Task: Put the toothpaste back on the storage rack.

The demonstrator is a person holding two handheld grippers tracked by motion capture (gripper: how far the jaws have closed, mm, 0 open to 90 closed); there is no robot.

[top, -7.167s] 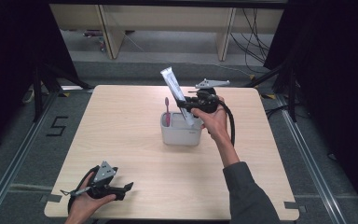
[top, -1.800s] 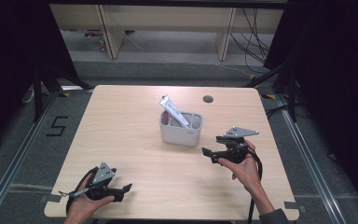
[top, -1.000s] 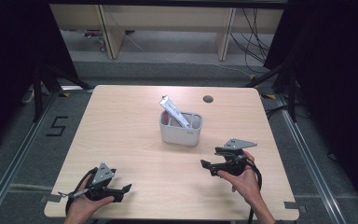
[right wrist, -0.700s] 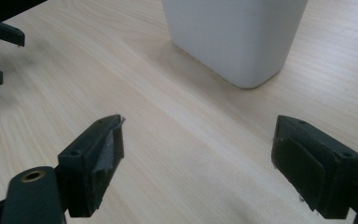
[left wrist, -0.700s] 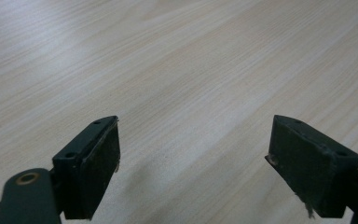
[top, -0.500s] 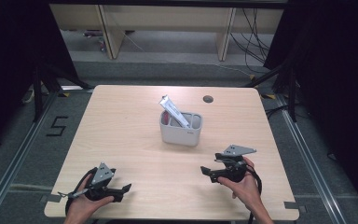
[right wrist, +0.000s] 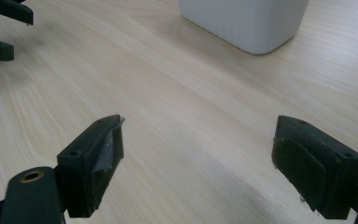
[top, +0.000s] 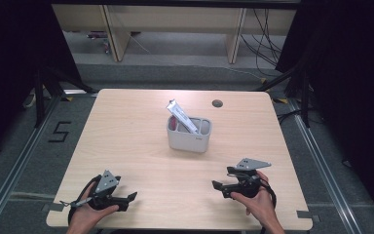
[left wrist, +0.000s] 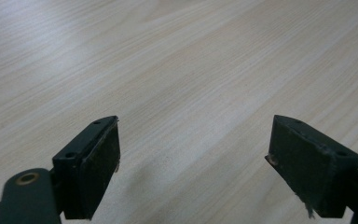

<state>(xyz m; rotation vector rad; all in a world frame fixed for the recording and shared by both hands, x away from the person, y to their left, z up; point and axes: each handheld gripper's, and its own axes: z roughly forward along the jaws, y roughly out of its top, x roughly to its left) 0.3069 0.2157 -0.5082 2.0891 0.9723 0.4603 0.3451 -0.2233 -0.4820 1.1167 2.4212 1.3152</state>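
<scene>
I hold both tools low over the near edge of the wooden table, and neither has anything in it. My left gripper sits at the near left corner with its jaws spread wide; in the left gripper view the two black pads frame nothing but bare wood grain. My right gripper rests at the near right, jaws just as wide apart and empty, pointing leftward across the table.

The things I have been working with are well apart from both tools, out in the middle of the table: a white two-compartment holder stands upright, and a toothpaste tube leans inside it, its flat crimped end sticking up and tilting to the far left. Something pink shows in the left compartment beside the tube; I take it for a toothbrush, but it is too small to be sure. In the right gripper view the holder's white rounded base stands ahead of my right jaws, with open table between.

To my judgement the placing is finished: tube in the holder, both tools parked and open. If anything is left, it calls only for setting the grippers down calmly on the wood, well clear of the holder, so nothing gets knocked over
</scene>
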